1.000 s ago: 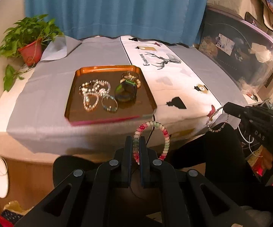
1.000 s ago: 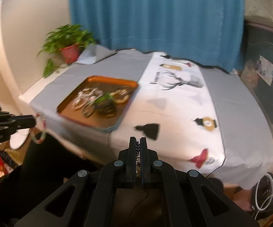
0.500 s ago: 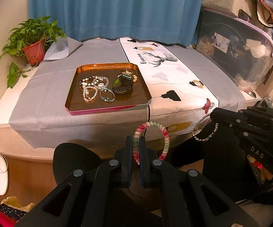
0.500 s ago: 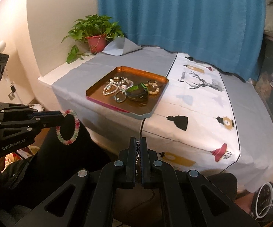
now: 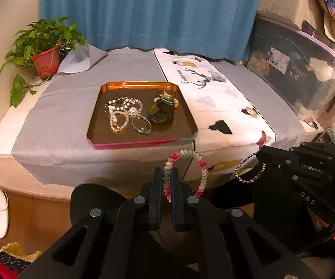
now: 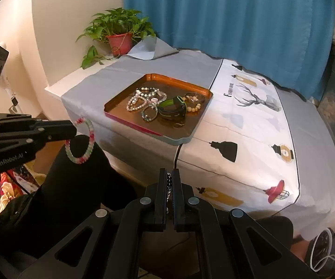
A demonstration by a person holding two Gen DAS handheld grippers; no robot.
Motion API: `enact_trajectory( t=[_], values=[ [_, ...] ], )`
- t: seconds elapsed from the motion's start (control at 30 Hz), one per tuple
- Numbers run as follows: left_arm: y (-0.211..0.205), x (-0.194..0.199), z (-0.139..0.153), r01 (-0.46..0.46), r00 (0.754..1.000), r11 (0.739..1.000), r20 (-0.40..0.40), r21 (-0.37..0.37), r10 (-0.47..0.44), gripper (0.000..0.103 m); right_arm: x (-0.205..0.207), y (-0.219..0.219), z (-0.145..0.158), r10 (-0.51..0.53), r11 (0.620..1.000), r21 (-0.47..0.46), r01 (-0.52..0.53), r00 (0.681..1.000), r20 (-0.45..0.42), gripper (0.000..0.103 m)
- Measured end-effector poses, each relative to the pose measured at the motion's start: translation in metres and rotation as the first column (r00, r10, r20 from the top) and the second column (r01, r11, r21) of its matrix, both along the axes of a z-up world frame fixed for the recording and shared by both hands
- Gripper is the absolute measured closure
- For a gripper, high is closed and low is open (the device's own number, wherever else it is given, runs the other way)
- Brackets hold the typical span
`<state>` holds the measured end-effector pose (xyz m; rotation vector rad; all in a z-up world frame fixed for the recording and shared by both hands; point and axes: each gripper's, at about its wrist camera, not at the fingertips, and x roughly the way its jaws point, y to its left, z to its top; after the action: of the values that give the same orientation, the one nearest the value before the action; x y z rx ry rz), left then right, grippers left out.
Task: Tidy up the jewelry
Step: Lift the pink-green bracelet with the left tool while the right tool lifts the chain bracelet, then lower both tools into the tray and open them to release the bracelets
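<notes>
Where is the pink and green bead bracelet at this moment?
The pink and green bead bracelet is pinched in the left tool, off the table's near edge, below the orange tray.

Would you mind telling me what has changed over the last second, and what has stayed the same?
The right hand-held gripper swung its view toward the tray, now centred and sharp. Unchanged: the left hand-held gripper stays shut on the pink-and-green bead bracelet, the right on the metal chain bracelet; the tray's jewelry is untouched.
</notes>
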<state>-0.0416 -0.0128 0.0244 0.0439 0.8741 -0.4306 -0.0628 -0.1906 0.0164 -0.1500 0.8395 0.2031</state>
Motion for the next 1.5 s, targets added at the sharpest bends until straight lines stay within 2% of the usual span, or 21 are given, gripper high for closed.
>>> enact_trajectory(
  t=[0.2,0.4,0.73,0.93,1.13,1.2,1.23,1.27,1.3,1.33,1.37,1.4,1.5],
  values=[
    [0.008,0.039,0.007,-0.023,0.999,1.000,0.021,-0.015,0.023,0.099,0.040,0.000,0.004,-0.011,1.000,-0.008,0.011,1.000,0.010,0.099],
    [0.012,0.084,0.013,-0.047,0.997,0.999,0.061,0.005,0.046,0.099,0.098,-0.003,0.012,-0.030,1.000,0.011,0.029,0.999,0.024,0.099],
    [0.006,0.187,0.009,-0.085,0.993,0.996,0.078,-0.003,0.085,0.099,0.204,0.006,0.019,-0.021,1.000,0.014,0.020,0.996,0.086,0.099],
    [-0.004,0.233,-0.013,-0.110,0.992,0.994,0.058,0.017,0.109,0.099,0.263,0.015,0.000,-0.004,1.000,-0.003,0.005,0.997,0.083,0.099],
    [-0.006,0.259,-0.037,-0.134,0.991,0.990,0.032,0.047,0.132,0.098,0.293,0.023,-0.033,0.016,1.000,-0.017,-0.015,0.999,0.045,0.099],
    [-0.005,0.265,-0.045,-0.156,0.988,0.986,0.021,0.061,0.155,0.089,0.298,0.024,-0.045,0.043,0.999,-0.022,-0.043,0.999,0.011,0.097],
    [-0.004,0.267,-0.048,-0.163,0.987,0.984,0.009,0.069,0.163,0.058,0.300,0.025,-0.052,0.052,0.998,-0.036,-0.053,0.999,-0.015,0.096],
    [-0.002,0.267,-0.053,-0.193,0.981,0.976,-0.011,0.098,0.195,0.013,0.300,0.026,-0.059,0.056,0.997,-0.057,-0.058,0.997,-0.046,0.087],
    [-0.001,0.266,-0.054,-0.219,0.975,0.969,-0.008,0.116,0.221,0.000,0.298,0.026,-0.064,0.052,0.996,-0.073,-0.057,0.996,-0.067,0.079],
    [0.003,0.258,-0.053,-0.261,0.965,0.957,0.035,0.125,0.259,0.001,0.294,0.025,-0.068,0.044,0.995,-0.087,-0.051,0.996,-0.081,0.053],
    [0.005,0.252,-0.052,-0.270,0.963,0.955,0.056,0.123,0.265,0.001,0.286,0.024,-0.069,0.033,0.995,-0.092,-0.039,0.997,-0.072,0.032],
    [0.006,0.246,-0.051,-0.271,0.962,0.955,0.061,0.124,0.265,0.001,0.277,0.022,-0.067,0.023,0.995,-0.091,-0.028,0.998,-0.051,0.027],
    [0.010,0.223,-0.050,-0.281,0.960,0.949,0.049,0.139,0.277,0.001,0.249,0.020,-0.057,0.010,0.997,-0.074,-0.012,1.000,-0.027,0.026]
  ],
)
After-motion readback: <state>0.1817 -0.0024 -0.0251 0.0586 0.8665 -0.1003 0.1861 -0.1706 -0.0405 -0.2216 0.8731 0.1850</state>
